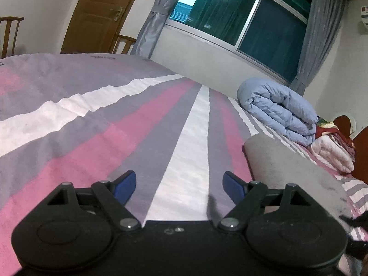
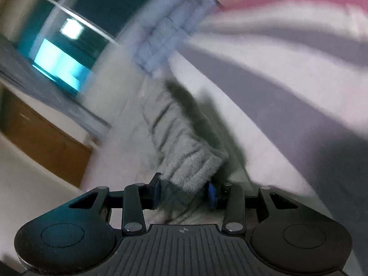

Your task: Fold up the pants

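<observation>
The grey fleece pants (image 1: 287,165) lie on the striped bed sheet (image 1: 92,138), to the right of my left gripper (image 1: 179,179). That gripper hangs just above the sheet, open, with only a white stripe showing between its blue pads (image 1: 126,184). The right wrist view is blurred and tilted. There a ribbed, gathered end of the pants (image 2: 184,151) runs back between the blue pads (image 2: 211,195) of my right gripper (image 2: 184,192), which is shut on the fabric. The rest of that bunch stretches away over the sheet (image 2: 287,73).
A folded light-blue duvet (image 1: 278,112) and a stack of white and red blankets (image 1: 331,149) lie on the bed beyond the pants, by a red-brown headboard (image 1: 361,151). A curtained window (image 1: 241,23), a wooden door (image 1: 101,16) and two chairs (image 1: 9,34) stand past the bed.
</observation>
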